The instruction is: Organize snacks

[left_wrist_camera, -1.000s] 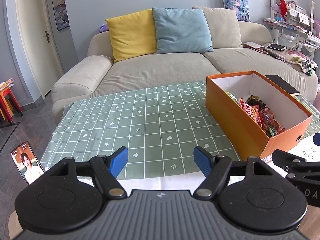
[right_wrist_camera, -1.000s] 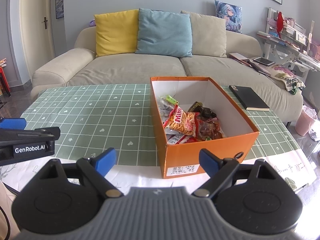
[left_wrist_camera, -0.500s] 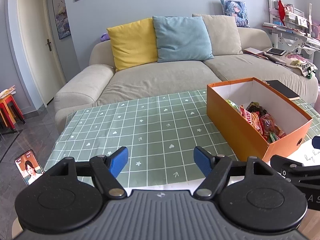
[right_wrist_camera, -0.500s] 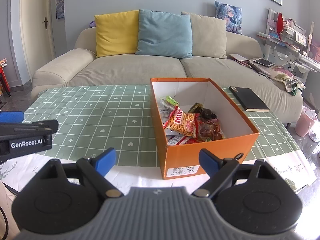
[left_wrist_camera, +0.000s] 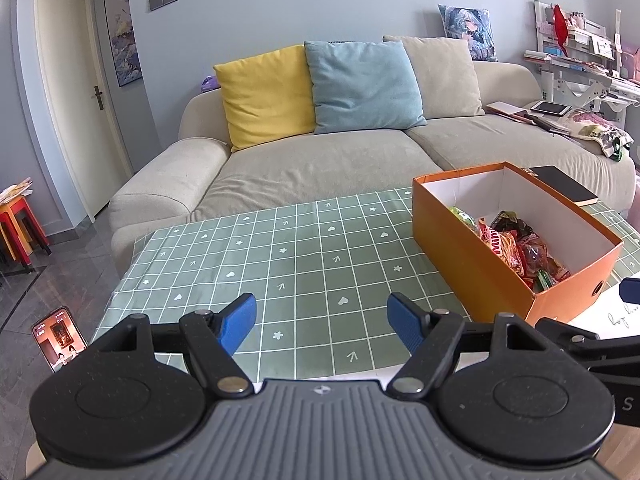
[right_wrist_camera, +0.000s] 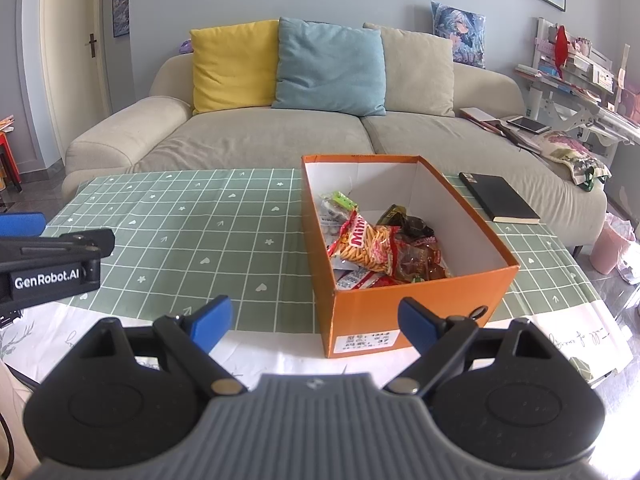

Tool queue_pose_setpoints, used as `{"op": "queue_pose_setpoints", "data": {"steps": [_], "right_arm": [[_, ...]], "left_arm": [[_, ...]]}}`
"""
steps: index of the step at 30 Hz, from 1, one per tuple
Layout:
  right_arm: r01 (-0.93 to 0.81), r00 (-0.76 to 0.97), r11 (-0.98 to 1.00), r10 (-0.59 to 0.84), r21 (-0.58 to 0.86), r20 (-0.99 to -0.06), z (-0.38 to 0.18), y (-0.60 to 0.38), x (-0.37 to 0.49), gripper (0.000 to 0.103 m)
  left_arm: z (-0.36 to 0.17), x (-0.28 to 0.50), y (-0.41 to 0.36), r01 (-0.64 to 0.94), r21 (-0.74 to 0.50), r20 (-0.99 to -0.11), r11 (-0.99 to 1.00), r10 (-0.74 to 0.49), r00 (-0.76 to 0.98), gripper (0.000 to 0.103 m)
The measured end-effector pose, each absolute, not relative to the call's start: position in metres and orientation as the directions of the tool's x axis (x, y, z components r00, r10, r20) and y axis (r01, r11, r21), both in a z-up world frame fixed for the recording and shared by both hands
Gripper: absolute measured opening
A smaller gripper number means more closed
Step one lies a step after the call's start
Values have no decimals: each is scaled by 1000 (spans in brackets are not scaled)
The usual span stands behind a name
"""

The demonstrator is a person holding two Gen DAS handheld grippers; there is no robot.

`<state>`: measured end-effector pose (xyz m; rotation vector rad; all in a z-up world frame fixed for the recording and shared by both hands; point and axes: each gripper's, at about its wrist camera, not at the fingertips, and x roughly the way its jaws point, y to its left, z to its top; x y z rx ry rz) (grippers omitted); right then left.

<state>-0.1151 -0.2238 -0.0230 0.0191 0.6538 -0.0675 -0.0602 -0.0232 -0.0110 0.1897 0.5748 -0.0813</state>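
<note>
An orange cardboard box [right_wrist_camera: 404, 312] with a white inside stands on the green checked tablecloth [right_wrist_camera: 192, 232]. Several snack packets [right_wrist_camera: 376, 246] lie heaped in its near half, among them a red and yellow bag of sticks. In the left wrist view the same box [left_wrist_camera: 476, 268] stands to the right, with the snacks [left_wrist_camera: 516, 252] inside. My right gripper [right_wrist_camera: 314, 320] hovers open just short of the box's near end, nothing between its blue pads. Over bare cloth left of the box, my left gripper [left_wrist_camera: 322, 320] is also open and empty.
A black notebook [right_wrist_camera: 498, 198] lies on the table right of the box. A beige sofa [right_wrist_camera: 256, 140] with yellow, blue and beige cushions stands behind the table. A phone [left_wrist_camera: 60, 338] stands lit at the left near the floor. Pink bin [right_wrist_camera: 614, 248] at far right.
The left wrist view has tilted slightly upward, showing more wall and sofa. The right gripper and the box have stayed put. Both jaws keep the same width.
</note>
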Motion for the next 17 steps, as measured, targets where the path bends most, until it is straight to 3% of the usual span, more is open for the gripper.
{"op": "queue_pose_setpoints", "data": {"steps": [17], "right_arm": [[58,788,998,-50,-7,-613,-22,-226,-114,87]], "left_arm": [[-7,-64,-22,126,147,-523,981,-31,852,87]]}}
